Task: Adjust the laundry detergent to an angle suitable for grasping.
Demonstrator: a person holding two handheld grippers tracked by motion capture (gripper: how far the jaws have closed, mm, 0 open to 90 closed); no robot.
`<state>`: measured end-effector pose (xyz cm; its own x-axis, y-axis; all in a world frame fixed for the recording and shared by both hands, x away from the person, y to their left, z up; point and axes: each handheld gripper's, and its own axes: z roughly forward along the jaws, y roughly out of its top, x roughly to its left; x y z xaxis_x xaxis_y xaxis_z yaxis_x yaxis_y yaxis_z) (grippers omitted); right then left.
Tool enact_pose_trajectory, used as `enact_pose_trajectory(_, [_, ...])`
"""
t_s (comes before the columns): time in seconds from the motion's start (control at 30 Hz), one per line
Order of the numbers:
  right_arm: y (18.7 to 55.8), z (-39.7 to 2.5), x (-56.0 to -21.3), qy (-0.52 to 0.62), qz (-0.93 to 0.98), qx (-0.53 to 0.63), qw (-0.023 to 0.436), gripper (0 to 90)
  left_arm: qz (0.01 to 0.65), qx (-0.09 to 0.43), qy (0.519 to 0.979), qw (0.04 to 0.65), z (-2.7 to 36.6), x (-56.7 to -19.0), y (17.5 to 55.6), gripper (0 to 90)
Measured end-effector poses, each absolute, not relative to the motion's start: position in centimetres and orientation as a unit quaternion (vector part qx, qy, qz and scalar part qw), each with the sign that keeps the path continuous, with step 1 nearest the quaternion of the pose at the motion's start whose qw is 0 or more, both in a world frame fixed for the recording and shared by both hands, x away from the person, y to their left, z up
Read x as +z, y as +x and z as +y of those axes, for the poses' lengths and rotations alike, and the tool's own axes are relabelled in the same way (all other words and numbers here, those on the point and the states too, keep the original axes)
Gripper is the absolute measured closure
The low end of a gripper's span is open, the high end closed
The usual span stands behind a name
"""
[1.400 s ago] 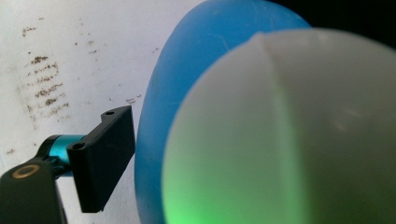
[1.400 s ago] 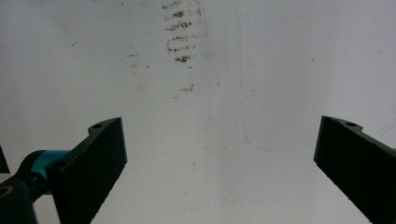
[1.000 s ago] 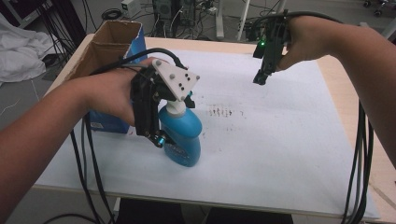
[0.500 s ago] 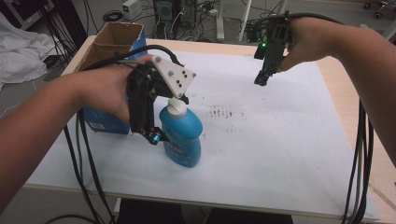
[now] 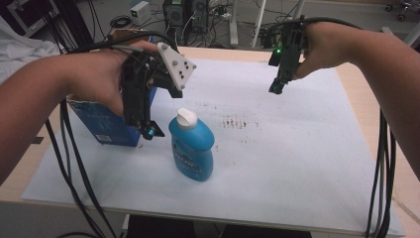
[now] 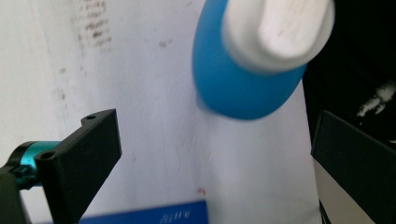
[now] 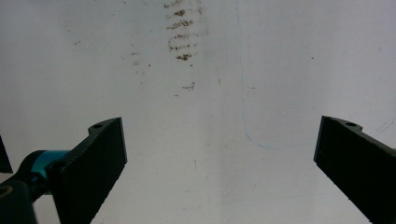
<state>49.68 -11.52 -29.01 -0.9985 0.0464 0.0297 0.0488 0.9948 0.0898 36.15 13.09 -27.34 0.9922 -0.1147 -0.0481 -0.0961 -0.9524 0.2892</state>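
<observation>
While your left claw (image 5: 148,130) hangs released just left of the bottle (image 5: 192,148), nothing is gripped yet. That blue bottle stands upright on the white sheet (image 5: 297,158) toward the desk's near-left part, just right of the blue box (image 5: 106,126). Judging by its look, it is smooth plastic, probably slippery and weighty with liquid, so take it across the flat-sided body below the white cap (image 5: 186,118), not the cap itself. Your right claw (image 5: 277,87) hovers spread wide, empty, over the desk's far-right area.
</observation>
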Motion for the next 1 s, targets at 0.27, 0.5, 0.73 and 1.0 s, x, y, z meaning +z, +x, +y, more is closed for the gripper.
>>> enact_pose_trajectory(0.27, [49.6,-11.6,-29.0,-0.023,-0.999,-0.044,0.014,1.7,-0.025,-0.038,0.995,0.089,13.4,-26.4,37.8,1.7])
enact_pose_trajectory(0.5, [49.5,-11.8,-28.9,-0.021,-0.999,-0.042,0.013,1.7,-0.010,-0.035,0.997,0.068,13.2,-25.8,39.0,1.7])
enact_pose_trajectory(0.73, [49.4,-12.0,-28.8,-0.023,-0.999,-0.040,0.012,1.7,0.007,-0.038,0.997,0.063,12.9,-26.0,40.3,1.7])
enact_pose_trajectory(1.0, [49.3,-12.1,-28.8,-0.020,-0.999,-0.041,0.012,1.7,0.023,-0.040,0.998,0.044,12.9,-26.7,41.1,1.7])
